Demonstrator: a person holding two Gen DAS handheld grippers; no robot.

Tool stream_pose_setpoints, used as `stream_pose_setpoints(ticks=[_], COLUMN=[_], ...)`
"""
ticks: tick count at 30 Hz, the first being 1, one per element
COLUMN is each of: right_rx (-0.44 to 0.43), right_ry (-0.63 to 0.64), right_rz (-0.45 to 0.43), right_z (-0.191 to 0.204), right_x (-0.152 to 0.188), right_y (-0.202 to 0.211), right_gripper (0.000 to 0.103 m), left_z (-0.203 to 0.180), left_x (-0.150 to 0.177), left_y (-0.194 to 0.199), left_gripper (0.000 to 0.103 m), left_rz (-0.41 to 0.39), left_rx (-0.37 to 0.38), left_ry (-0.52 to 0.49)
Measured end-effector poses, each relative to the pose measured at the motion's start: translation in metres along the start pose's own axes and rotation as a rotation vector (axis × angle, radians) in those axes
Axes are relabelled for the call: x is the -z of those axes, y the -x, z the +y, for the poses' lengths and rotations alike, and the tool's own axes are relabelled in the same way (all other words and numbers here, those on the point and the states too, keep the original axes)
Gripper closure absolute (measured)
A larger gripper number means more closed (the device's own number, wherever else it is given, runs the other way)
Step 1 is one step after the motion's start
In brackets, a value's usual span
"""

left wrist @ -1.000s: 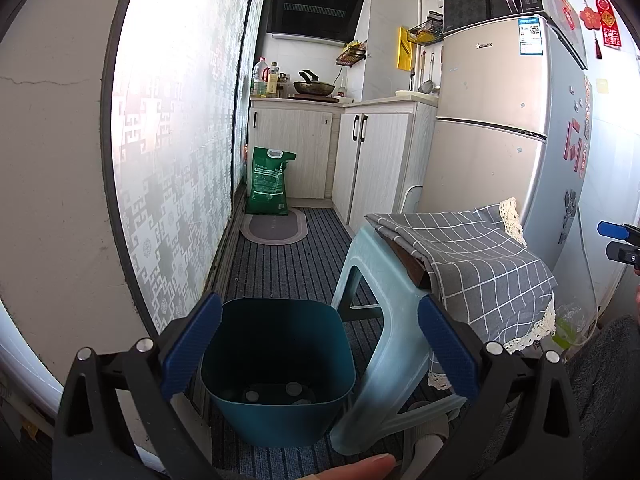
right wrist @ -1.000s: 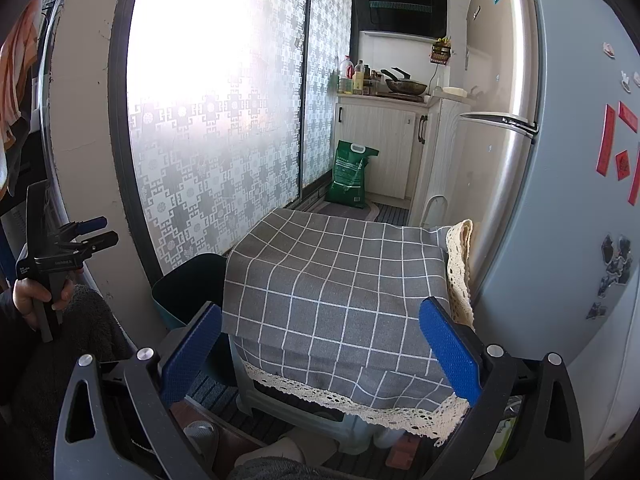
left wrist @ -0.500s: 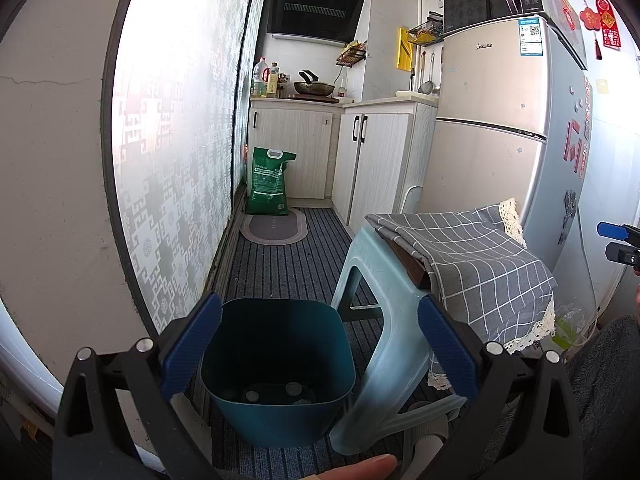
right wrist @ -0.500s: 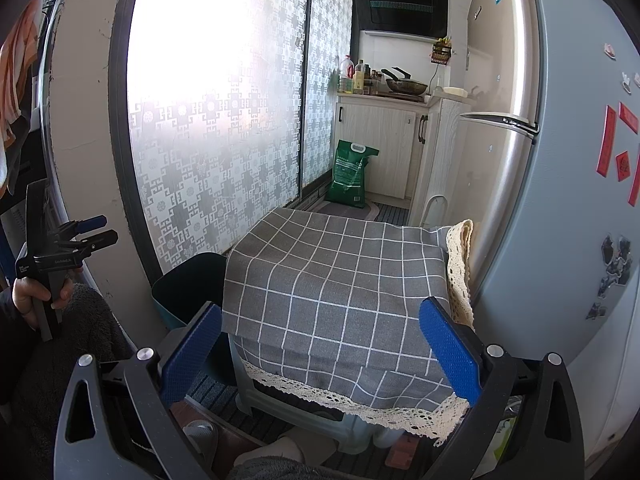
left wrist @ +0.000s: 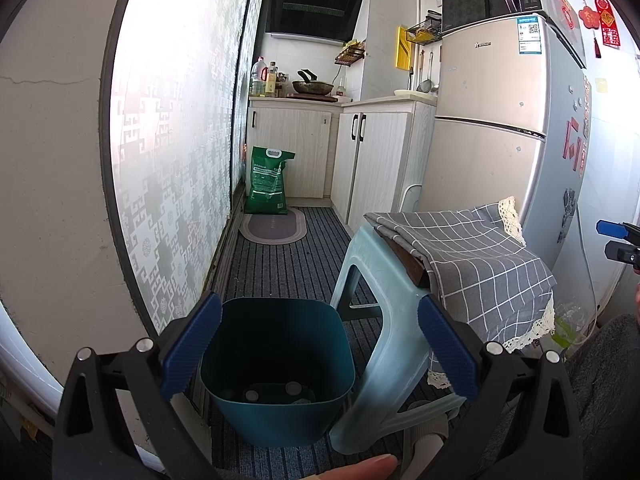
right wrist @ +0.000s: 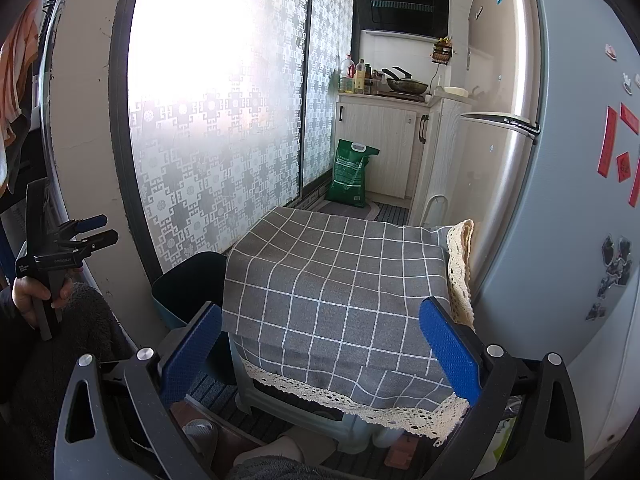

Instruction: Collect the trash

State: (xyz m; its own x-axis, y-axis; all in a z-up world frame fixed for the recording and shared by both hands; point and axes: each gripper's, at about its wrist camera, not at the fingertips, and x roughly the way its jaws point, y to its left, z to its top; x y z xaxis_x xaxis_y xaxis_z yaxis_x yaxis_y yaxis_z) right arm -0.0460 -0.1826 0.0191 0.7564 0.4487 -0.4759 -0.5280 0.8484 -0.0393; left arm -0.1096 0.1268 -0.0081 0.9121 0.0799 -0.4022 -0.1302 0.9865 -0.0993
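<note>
Light source: daylight through the frosted patterned window (right wrist: 216, 128) on the left.
Glare: its upper pane is blown out to white in both views, erasing the pattern there.
Brightness: the far kitchen is evenly lit; near bottom corners are dim.
Shadow: the inside of the teal bin (left wrist: 278, 364) is dark, its contents hard to make out.
Reflection: a bright vertical streak runs down the fridge (right wrist: 516, 184) edge.
Distortion: strong fisheye bending of straight lines, black vignette at corners.
Focus: sharp at centre, softer toward the rims.

Teal bin (left wrist: 278, 376), upright, beside stool (left wrist: 372, 280)
</note>
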Motion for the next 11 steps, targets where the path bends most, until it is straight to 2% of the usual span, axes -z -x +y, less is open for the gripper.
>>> stream_pose_setpoints(ticks=[11], right_rx=[0.0], right_ry=[0.002], right_rz=[0.001], right_z=[-0.0006], right_x=[0.0002], right_y=[0.0], right_gripper=[0.003], left_z=[-0.0006], left_x=[0.0006], left_y=[-0.001], left_gripper=[0.003], left_rz=[0.002], left_rx=[0.001], left_ry=[-0.001])
